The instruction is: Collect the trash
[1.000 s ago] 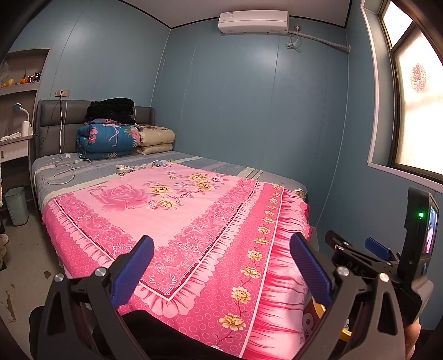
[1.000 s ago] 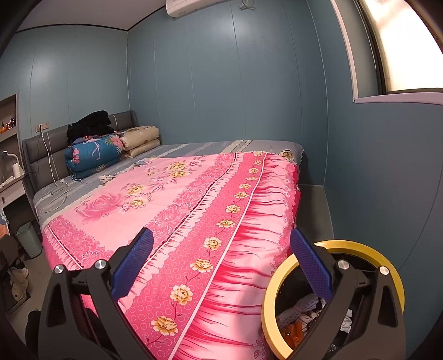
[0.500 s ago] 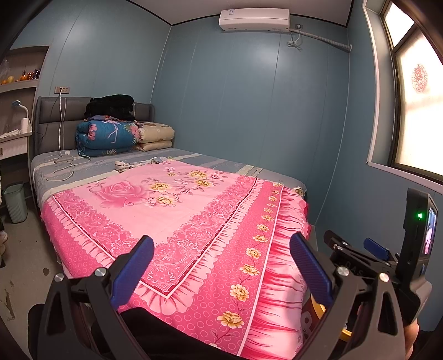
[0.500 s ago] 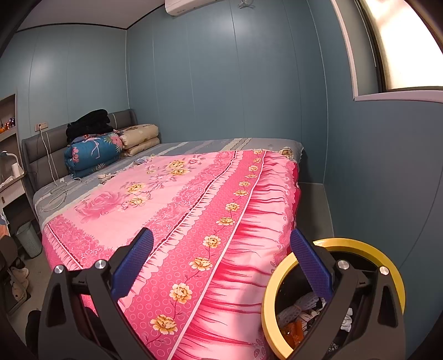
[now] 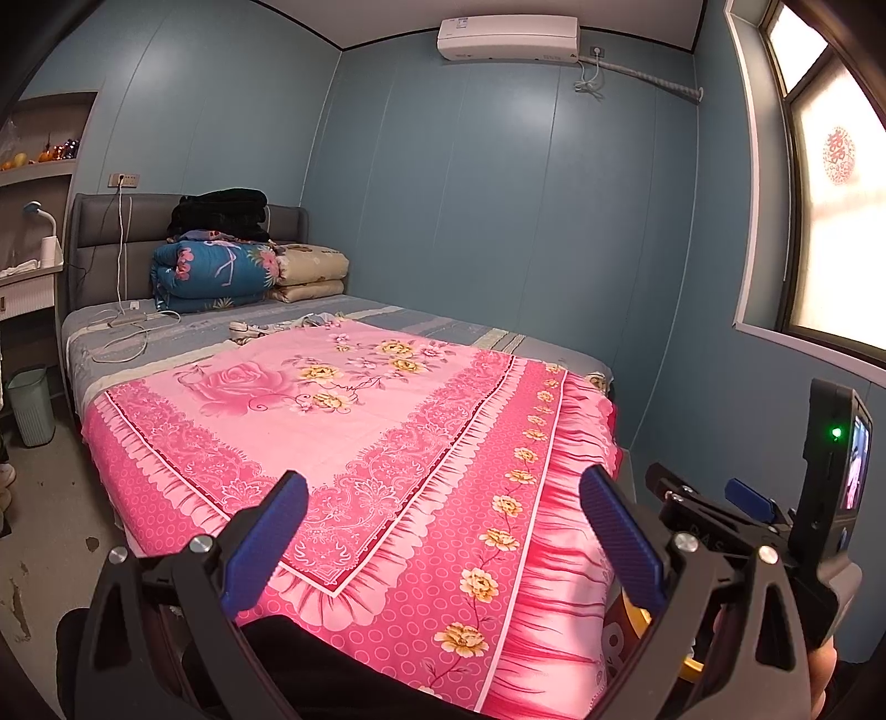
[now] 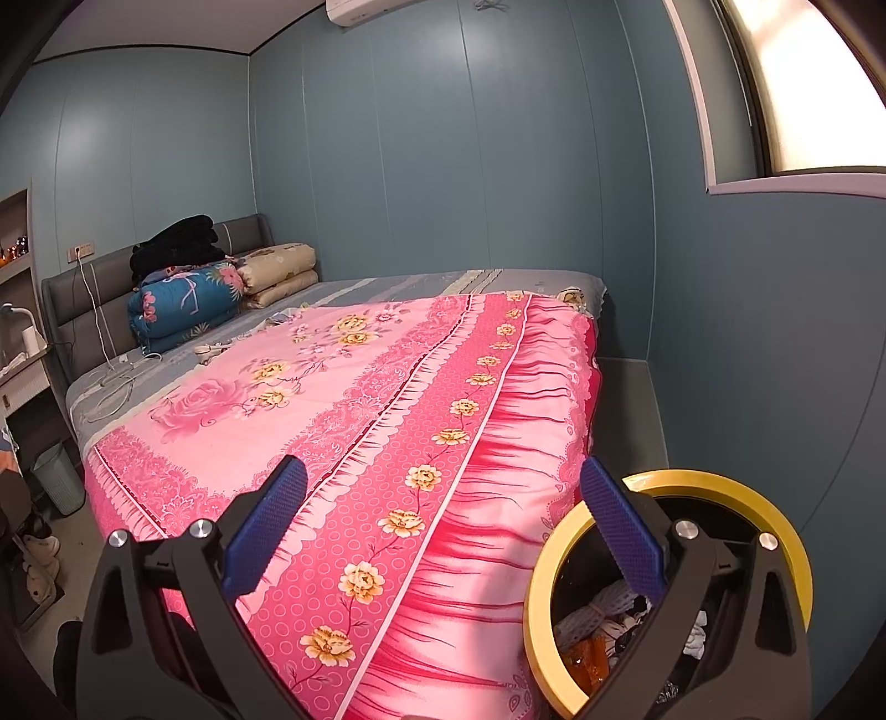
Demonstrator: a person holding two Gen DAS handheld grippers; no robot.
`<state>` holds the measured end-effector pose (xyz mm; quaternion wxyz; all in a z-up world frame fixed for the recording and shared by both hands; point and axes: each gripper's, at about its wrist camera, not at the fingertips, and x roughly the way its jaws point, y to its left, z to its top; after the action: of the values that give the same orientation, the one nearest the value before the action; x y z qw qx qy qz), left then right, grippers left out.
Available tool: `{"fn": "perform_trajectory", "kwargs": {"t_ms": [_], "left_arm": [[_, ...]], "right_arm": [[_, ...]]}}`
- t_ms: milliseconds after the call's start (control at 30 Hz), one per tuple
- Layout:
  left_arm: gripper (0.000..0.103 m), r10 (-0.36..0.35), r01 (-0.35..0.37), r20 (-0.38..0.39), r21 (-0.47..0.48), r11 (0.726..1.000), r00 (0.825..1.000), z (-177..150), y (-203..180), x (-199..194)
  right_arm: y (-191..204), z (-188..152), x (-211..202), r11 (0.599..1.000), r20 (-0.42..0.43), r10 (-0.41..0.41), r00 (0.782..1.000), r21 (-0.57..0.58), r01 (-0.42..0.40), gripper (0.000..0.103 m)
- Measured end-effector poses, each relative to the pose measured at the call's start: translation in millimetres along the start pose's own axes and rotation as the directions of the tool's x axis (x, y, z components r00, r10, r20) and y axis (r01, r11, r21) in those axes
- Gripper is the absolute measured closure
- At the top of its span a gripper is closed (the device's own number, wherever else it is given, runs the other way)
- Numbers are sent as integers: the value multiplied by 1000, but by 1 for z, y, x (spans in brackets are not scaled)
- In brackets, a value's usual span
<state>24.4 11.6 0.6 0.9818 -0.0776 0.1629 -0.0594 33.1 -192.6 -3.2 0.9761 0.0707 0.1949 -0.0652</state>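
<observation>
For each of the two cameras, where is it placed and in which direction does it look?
Left wrist: sits on the left tongs, open and empty, at the bed's foot, facing the headboard; the right tongs and a bit of hand show at right.
Right wrist: sits on the right tongs, open and empty, beside the yellow-rimmed trash bin, facing along the bed.
Shared: pink floral blanket, blue folded quilt, air conditioner, green wastebasket.
</observation>
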Motion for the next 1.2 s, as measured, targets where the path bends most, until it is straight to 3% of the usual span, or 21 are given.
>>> {"fn": "perform_trajectory", "kwargs": {"t_ms": [1200], "left_arm": [[8,-8,8,-12,6,1000,1000,1,0,4]], "right_arm": [[5,0,3,1000,-23,-4,1000,13,4,8]]}}
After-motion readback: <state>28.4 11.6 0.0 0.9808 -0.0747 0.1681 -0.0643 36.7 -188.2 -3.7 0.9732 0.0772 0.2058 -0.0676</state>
